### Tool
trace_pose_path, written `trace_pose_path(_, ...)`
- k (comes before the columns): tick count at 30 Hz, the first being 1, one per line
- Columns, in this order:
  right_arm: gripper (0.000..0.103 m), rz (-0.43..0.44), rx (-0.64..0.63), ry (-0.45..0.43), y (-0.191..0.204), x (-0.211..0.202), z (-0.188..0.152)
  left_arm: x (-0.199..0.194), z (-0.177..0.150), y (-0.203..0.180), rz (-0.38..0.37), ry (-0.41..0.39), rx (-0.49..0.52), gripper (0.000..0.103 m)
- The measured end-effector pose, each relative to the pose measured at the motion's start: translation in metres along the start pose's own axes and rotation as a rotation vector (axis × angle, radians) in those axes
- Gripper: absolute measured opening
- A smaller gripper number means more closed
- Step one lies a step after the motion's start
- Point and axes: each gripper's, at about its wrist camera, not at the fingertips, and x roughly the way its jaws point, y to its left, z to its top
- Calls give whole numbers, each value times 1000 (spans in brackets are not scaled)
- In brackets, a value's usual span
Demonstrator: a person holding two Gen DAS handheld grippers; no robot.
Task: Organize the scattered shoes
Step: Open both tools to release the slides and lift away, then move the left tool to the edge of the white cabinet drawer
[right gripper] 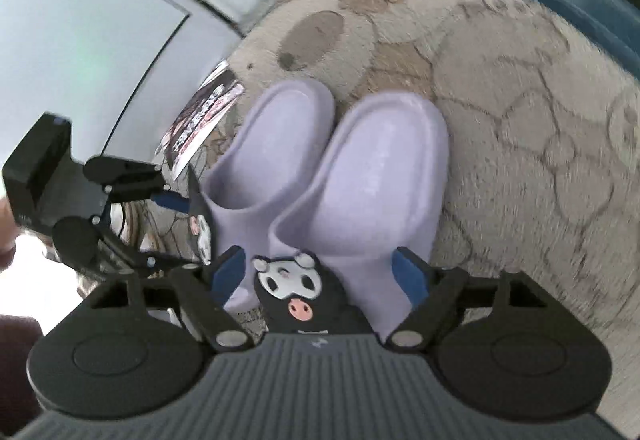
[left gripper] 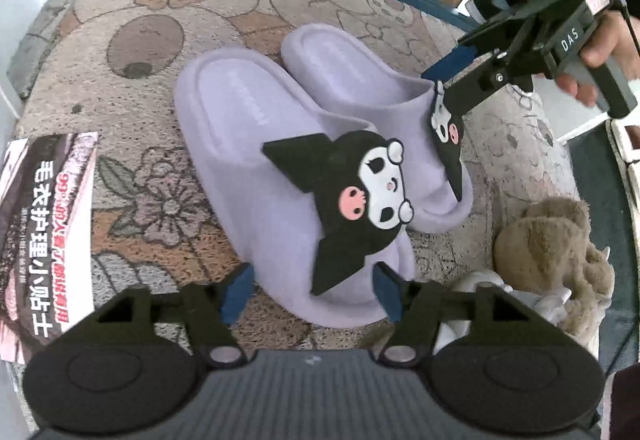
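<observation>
On the patterned beige floral rug (left gripper: pixel 120 88) my two chunky lilac foam slippers (left gripper: pixel 240 160) lie side by side, touching, toes toward me. They look light, thick-soled and springy, so the firm toe band should take a pinch best; their black cartoon rubber charms (left gripper: pixel 360 196) might flex. My left gripper (left gripper: pixel 312 292) and right gripper (right gripper: pixel 320 276) each straddle a toe, spread wide, clasping nothing.

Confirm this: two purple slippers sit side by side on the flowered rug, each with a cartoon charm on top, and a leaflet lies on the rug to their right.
One thing is wrong: the leaflet lies to the left of the slippers, not the right, as the left wrist view shows. The rest holds: both purple slippers sit side by side on the flowered rug, each with a cartoon charm.
</observation>
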Motion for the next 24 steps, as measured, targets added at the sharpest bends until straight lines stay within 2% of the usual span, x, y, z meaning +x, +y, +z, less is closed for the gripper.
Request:
trace_pose_path(3,102,4,2,-33,4,3,-5,3,2,-4,24,1,-1,73)
trace_pose_path(7,101,-42,-60,-65,19,1,-10,-9,-3,-12,88,0,-19,73)
trace_pose_path(11,99,-88,-187,-217,50,-20,-16,-27,-11,-22,172,0,-35,74)
trace_pose_path(13,99,-70,-286,-293,77,-32,-16,-44,-18,-30,221,-14,-41,74)
trace_pose_path(15,99,-40,-397,-368,108,-45,-17,-88,-36,-48,291,-82,-27,80)
trace_pose_path(17,99,-2,-523,-449,146,-58,-15,-126,-52,-62,350,-144,-12,81)
trace_pose_path(19,99,15,-591,-480,173,-65,-11,-172,-66,-80,497,-240,75,82)
trace_pose_path(20,99,22,-633,-494,192,-72,-10,-181,-68,-84,530,-266,98,83)
trace_pose_path(21,99,31,-662,-507,205,-77,-9,-203,-74,-93,597,-331,168,84)
trace_pose_path(23,99,46,-694,-527,224,-87,-10,-223,-80,-101,664,-403,257,88)
trace_pose_path(24,99,47,-702,-536,232,-92,-12,-235,-82,-106,701,-455,339,90)
